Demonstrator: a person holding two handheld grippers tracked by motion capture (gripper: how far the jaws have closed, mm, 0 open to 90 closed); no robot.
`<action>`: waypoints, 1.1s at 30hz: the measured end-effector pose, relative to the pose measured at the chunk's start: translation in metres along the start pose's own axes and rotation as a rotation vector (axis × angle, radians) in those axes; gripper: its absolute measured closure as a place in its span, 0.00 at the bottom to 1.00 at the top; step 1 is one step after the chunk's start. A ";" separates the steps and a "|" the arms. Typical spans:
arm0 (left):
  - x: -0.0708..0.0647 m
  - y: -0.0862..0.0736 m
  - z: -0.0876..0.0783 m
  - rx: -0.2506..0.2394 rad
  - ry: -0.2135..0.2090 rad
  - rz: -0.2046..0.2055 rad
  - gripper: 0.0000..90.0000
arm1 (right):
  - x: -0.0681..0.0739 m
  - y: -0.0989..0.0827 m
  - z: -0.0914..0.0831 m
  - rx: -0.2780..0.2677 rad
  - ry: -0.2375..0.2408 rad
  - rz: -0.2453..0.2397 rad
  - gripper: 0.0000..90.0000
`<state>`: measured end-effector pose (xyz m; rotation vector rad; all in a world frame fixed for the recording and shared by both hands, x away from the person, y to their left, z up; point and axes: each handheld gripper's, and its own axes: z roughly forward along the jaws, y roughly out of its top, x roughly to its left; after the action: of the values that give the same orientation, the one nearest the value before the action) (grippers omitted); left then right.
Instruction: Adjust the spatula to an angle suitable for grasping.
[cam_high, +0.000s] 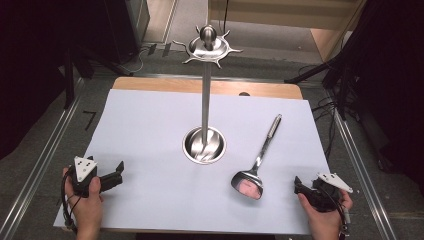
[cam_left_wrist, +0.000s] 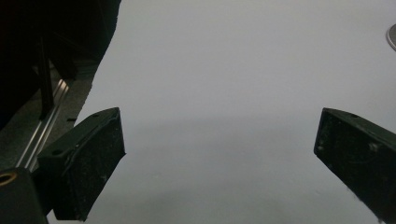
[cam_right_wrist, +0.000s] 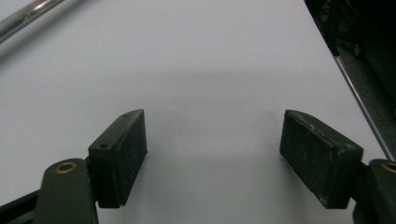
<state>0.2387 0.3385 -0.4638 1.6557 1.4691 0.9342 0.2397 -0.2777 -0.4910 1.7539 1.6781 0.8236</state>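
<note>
A steel utensil stand (cam_high: 205, 90) rises from a round base (cam_high: 204, 145) at the middle of the white sheet, with a hooked crown at its top (cam_high: 208, 47). A large steel spoon (cam_high: 257, 162) lies flat to the right of the base, bowl toward me, handle pointing away. My left gripper (cam_high: 119, 171) rests at the sheet's near left, open (cam_left_wrist: 219, 135), nothing between its jaws. My right gripper (cam_high: 298, 185) rests at the near right, just right of the spoon's bowl, also open (cam_right_wrist: 212, 135) and holding nothing. A stretch of the spoon's handle (cam_right_wrist: 23, 16) crosses the right gripper view's top left.
The white sheet (cam_high: 150, 130) covers a wooden table whose far edge (cam_high: 165, 85) shows. Metal rails (cam_high: 45, 150) run along both sides. Dark stands and cables sit on the floor beyond the right edge (cam_high: 340, 95).
</note>
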 end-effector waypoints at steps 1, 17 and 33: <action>0.000 0.000 0.000 0.000 0.000 0.000 0.03 | -0.001 0.000 -0.001 -0.008 0.005 0.001 0.29; 0.000 -0.002 -0.004 -0.044 0.006 -0.003 0.03 | 0.030 0.030 -0.004 -0.002 0.148 -0.066 0.90; -0.001 -0.001 -0.004 -0.036 0.012 0.003 0.03 | 0.079 0.065 0.015 0.044 0.204 -0.083 1.00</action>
<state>0.2346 0.3377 -0.4633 1.6294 1.4496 0.9690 0.2947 -0.2020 -0.4473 1.6639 1.9004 0.9609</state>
